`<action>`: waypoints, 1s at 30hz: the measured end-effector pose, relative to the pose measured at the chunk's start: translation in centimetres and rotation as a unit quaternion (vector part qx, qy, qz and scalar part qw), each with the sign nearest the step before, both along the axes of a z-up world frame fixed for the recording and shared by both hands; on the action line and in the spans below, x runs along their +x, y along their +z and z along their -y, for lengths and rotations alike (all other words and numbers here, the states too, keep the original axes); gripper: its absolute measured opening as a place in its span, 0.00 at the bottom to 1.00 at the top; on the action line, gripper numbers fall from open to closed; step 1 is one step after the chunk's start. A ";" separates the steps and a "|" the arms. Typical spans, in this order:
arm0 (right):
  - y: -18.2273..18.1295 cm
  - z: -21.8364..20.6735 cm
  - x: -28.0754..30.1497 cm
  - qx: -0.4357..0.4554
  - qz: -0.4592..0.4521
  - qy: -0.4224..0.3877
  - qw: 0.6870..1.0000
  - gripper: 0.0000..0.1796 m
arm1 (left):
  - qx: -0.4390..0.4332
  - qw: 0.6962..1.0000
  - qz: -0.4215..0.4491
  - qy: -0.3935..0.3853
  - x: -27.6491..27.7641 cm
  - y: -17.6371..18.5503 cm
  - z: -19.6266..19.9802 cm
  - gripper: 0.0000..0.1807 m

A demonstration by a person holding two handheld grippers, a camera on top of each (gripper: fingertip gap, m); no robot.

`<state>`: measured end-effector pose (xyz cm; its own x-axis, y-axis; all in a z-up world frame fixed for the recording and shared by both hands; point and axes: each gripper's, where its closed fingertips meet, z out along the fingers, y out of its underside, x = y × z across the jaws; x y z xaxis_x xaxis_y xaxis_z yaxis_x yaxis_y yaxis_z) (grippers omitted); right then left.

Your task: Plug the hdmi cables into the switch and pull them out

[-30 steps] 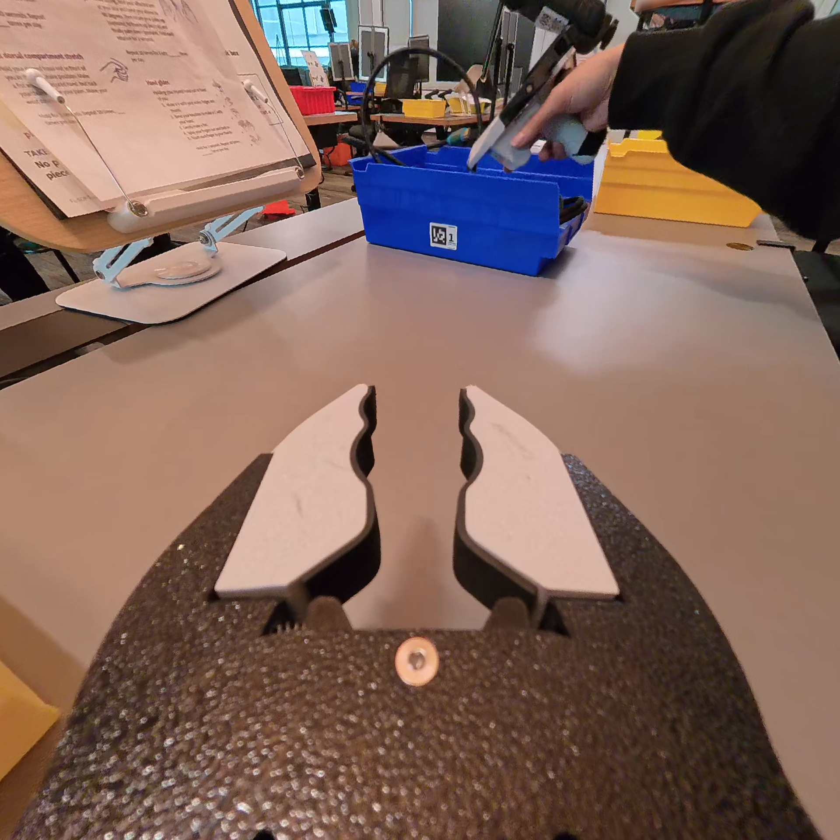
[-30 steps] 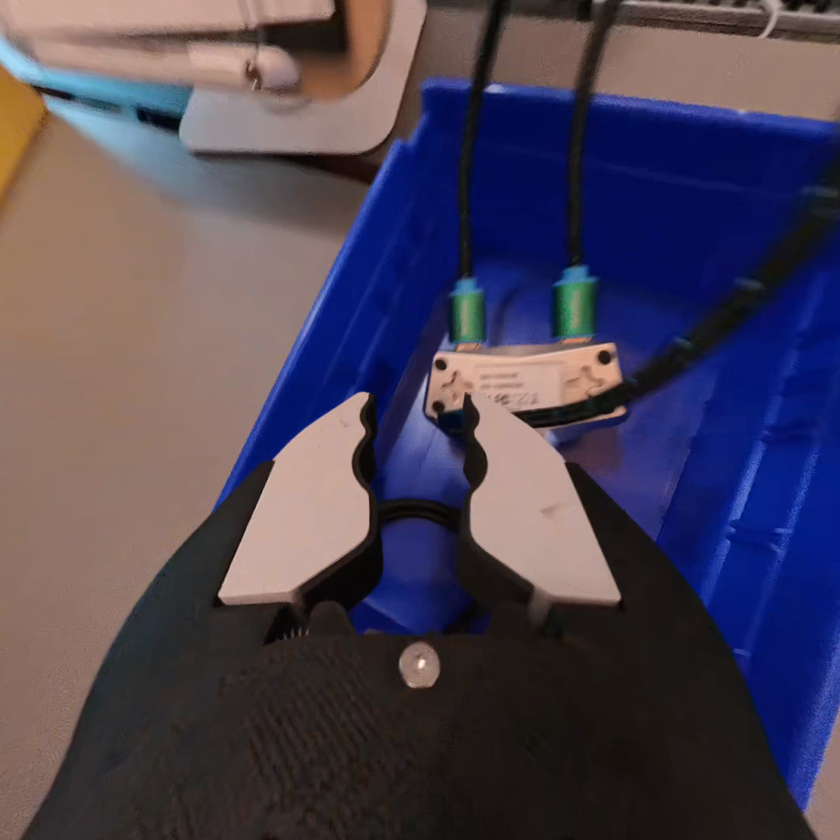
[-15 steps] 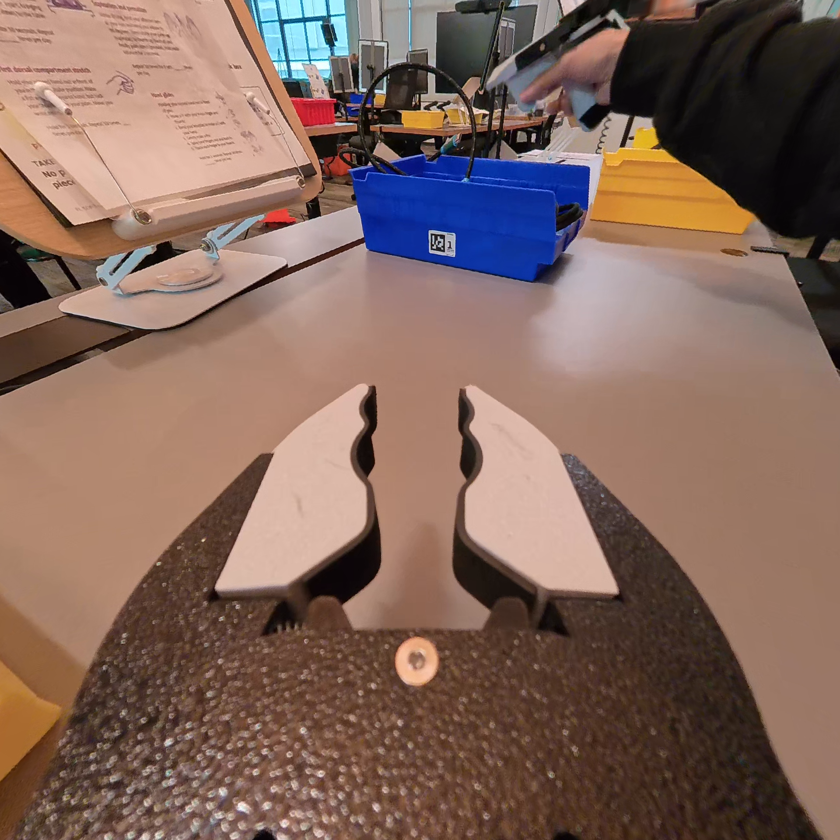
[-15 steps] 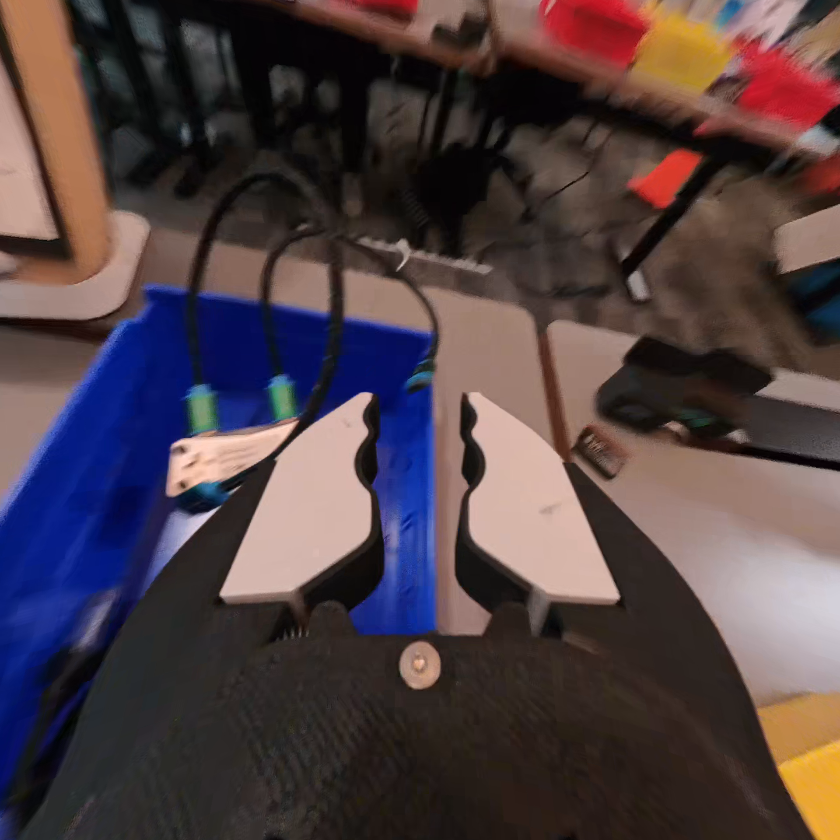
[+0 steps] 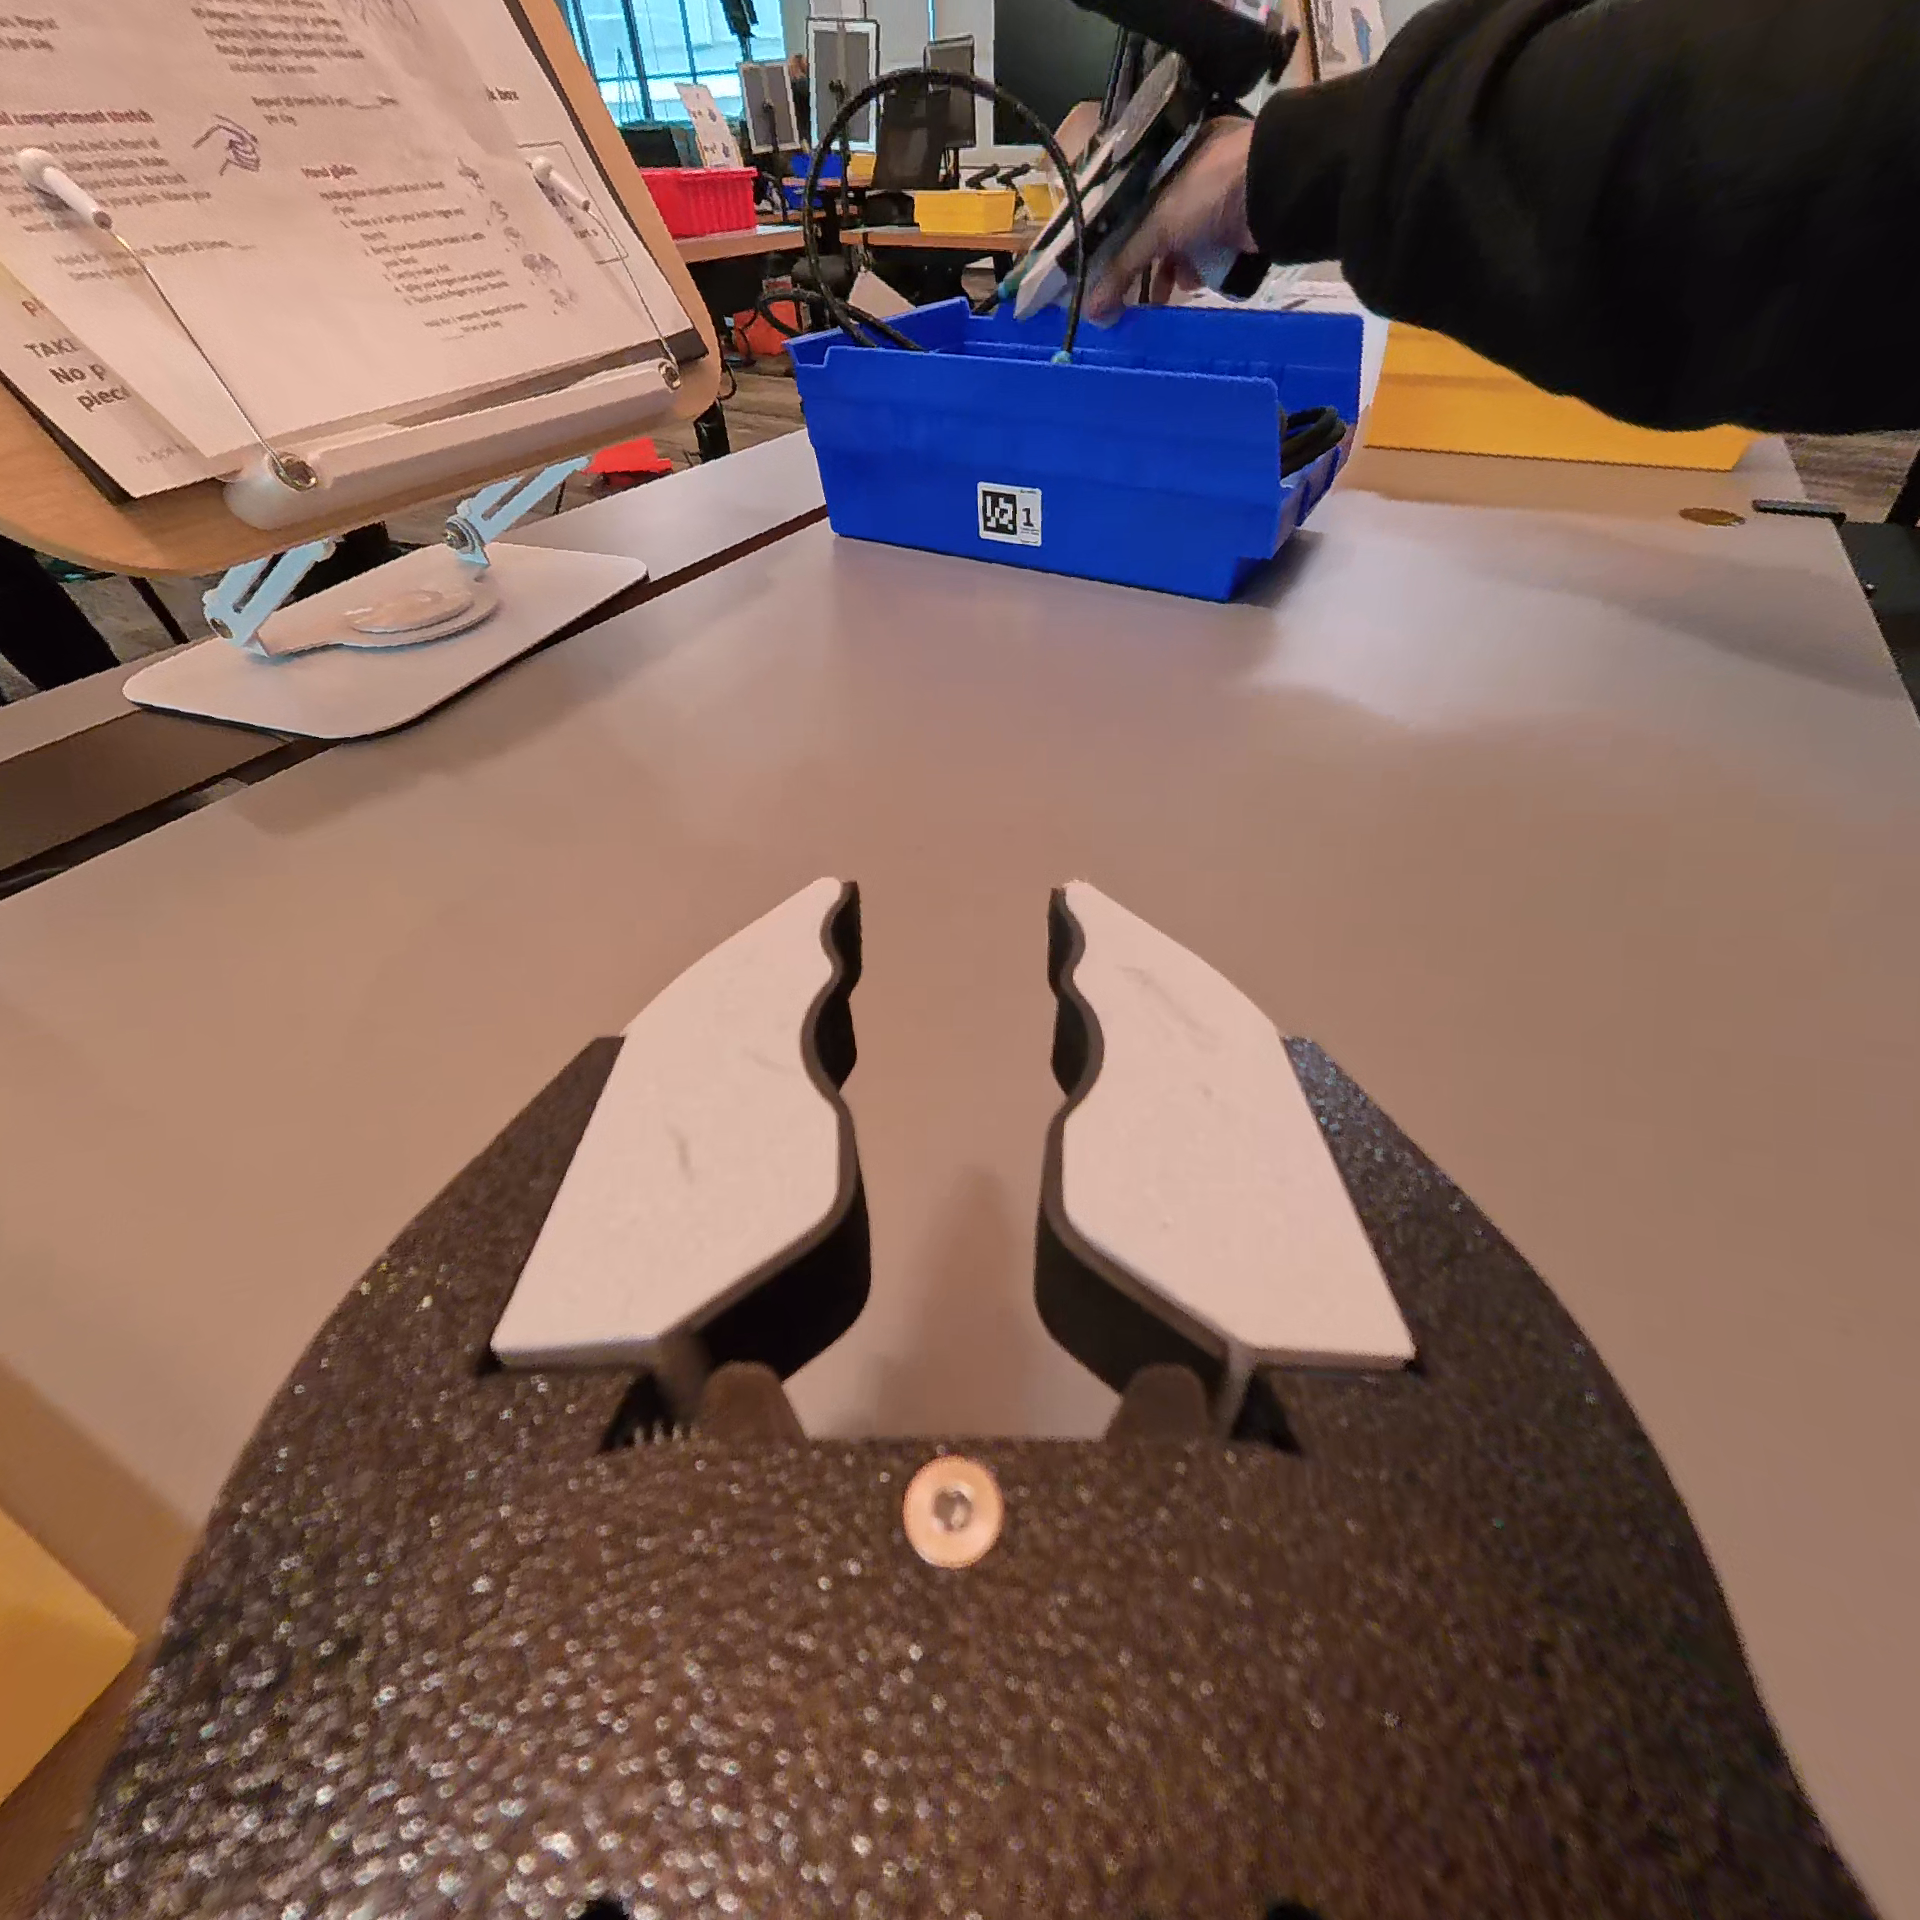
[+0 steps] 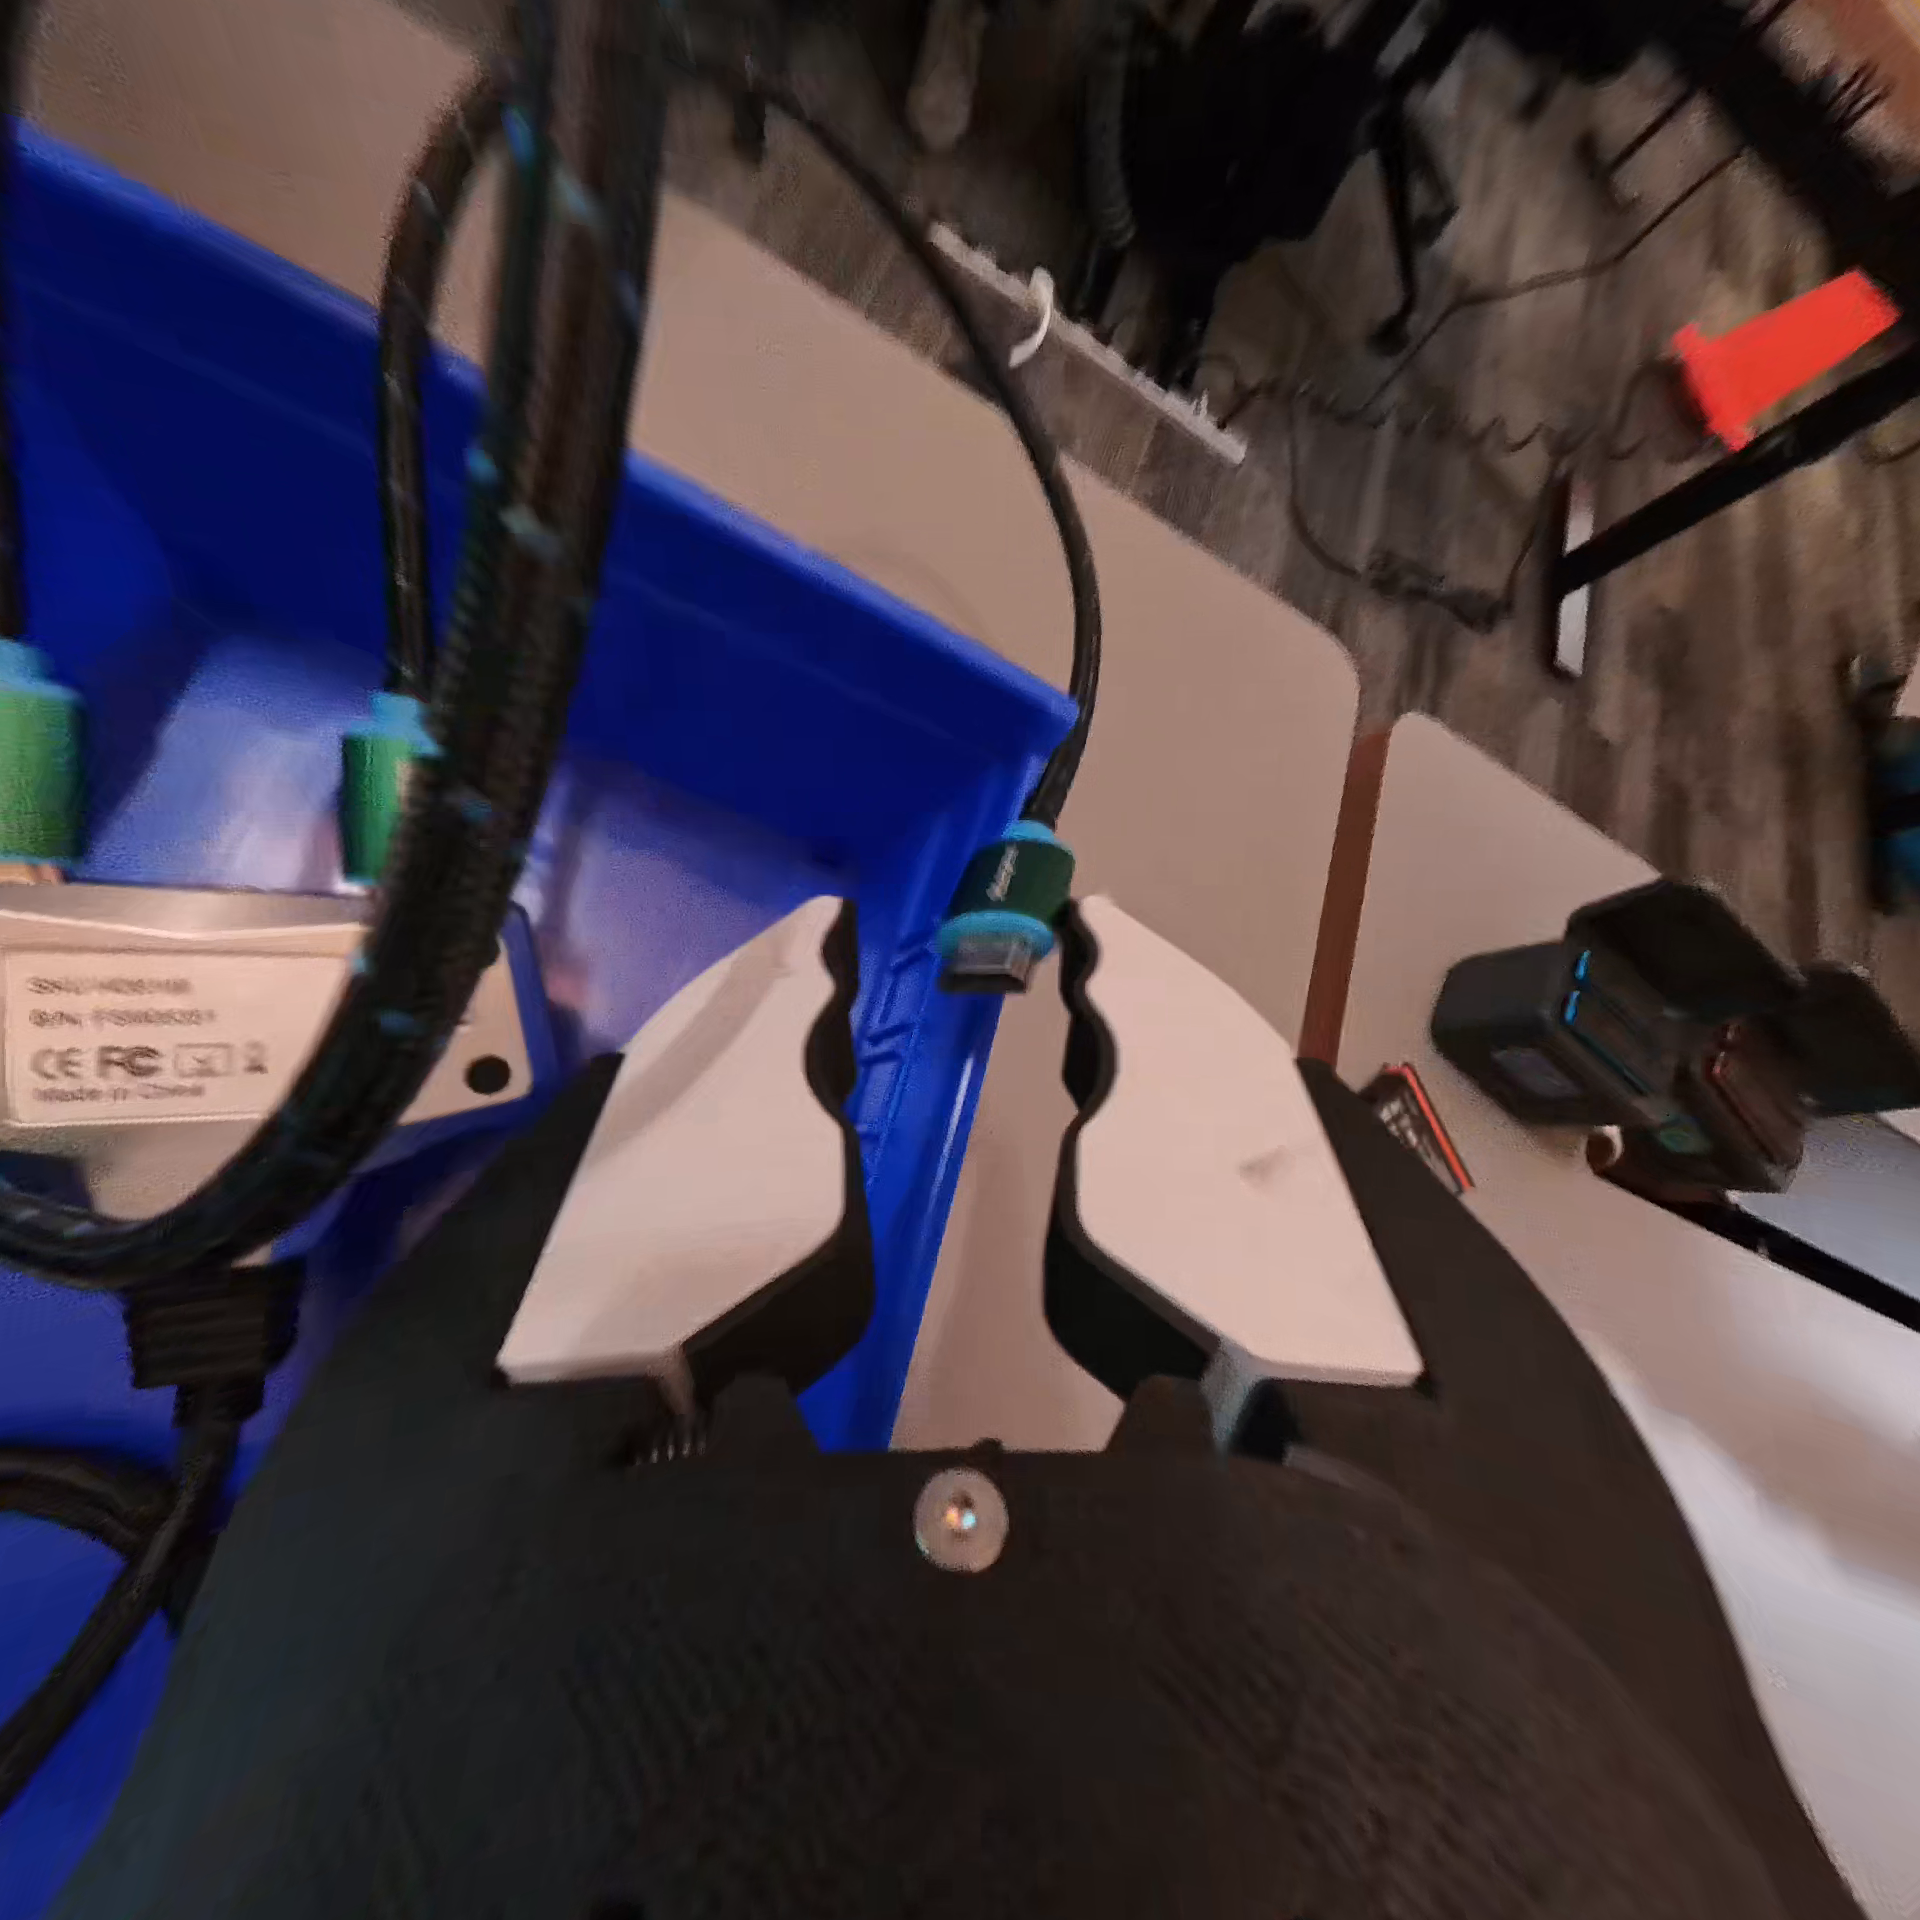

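The left gripper (image 5: 954, 914) lies low over the bare table (image 5: 1351, 831), its jaws spread and empty; the bin (image 5: 1049, 457) is well apart from it at 12 o'clock.

The right gripper (image 6: 956, 925) hangs at the bin's (image 6: 727, 644) corner, jaws spread, nothing between them. Just past its tips, at 12 o'clock, a loose plug (image 6: 1003, 904) dangles on its cable (image 6: 1070, 540) over the bin's rim, close by the right finger (image 6: 1195, 1132) but not pinched. At 9 o'clock, inside the bin, lies the switch (image 6: 208, 1029), with two green plugs (image 6: 379, 790) seated in its far edge and more cable looped across it.

The step in hand looks like fetching the free plug for insertion. The next move calls for bringing the jaws around the plug's green body, closing squarely on it, then turning it to face an empty port. The picture is blurred, so which port is free cannot be told. The swinging cable may let the plug slip aside as the jaws close.
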<state>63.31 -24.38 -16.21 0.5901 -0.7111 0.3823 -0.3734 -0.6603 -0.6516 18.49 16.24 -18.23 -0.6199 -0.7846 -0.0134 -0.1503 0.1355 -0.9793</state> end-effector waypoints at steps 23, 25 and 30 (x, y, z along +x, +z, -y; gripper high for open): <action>-3.7 -1.2 -14.7 -0.141 0.040 0.138 0.980 0.00 | 0.001 1.000 -0.006 -0.016 -0.2 -0.2 0.3 0.19; -2.4 -0.5 -14.0 -0.136 0.065 0.109 0.982 0.03 | -0.001 1.000 -0.002 -0.015 -0.3 0.0 0.2 0.19; 5.3 -0.5 -10.3 0.079 0.147 0.005 0.986 0.18 | -0.005 1.000 0.002 -0.013 -0.3 0.1 0.1 0.19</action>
<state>53.00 -23.87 -10.88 0.4778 -0.7700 0.4229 -0.1477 -0.5450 -0.8253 18.22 16.09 -18.14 -0.6399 -0.7684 -0.0083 -0.1430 0.1298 -0.9812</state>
